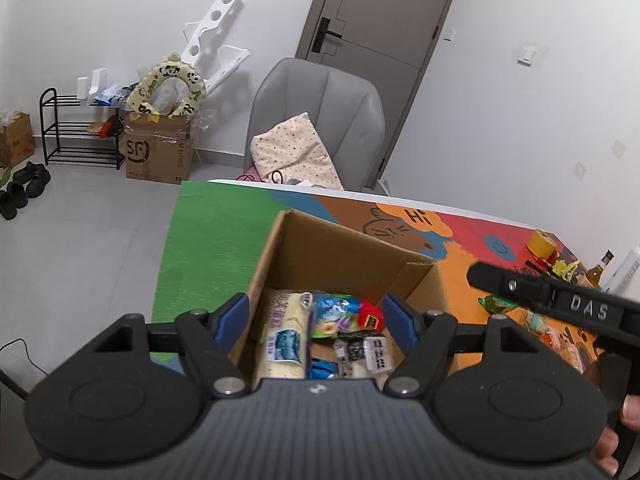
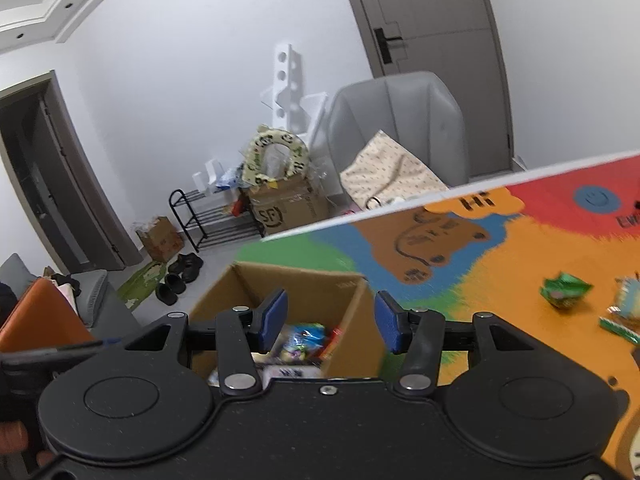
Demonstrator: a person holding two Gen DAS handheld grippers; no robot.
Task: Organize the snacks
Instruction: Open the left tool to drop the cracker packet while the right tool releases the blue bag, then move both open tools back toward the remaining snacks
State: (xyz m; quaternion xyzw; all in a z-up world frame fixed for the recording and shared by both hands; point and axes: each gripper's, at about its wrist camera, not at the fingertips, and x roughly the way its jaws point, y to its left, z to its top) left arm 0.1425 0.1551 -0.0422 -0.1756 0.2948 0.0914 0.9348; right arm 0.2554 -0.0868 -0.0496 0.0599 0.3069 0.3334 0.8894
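- The surface [image 1: 208, 240] in front of you wears a bright cartoon mat, green at the left, orange and red at the right.
- The box [image 1: 340, 256] stands open on it, and snacks [image 1: 332, 316] lie packed inside: a long pale pack, blue and green packets, a red one.
- Your left gripper [image 1: 318, 320] hangs over the box, fingers [image 1: 236, 312] apart, holding nothing.
- Your right gripper [image 2: 328, 320] hovers at the box's near edge, fingers [image 2: 274, 316] parted, nothing between them.
- A green packet [image 2: 564, 290] and more wrappers [image 2: 622, 320] lie loose on the orange area, well apart from the box.
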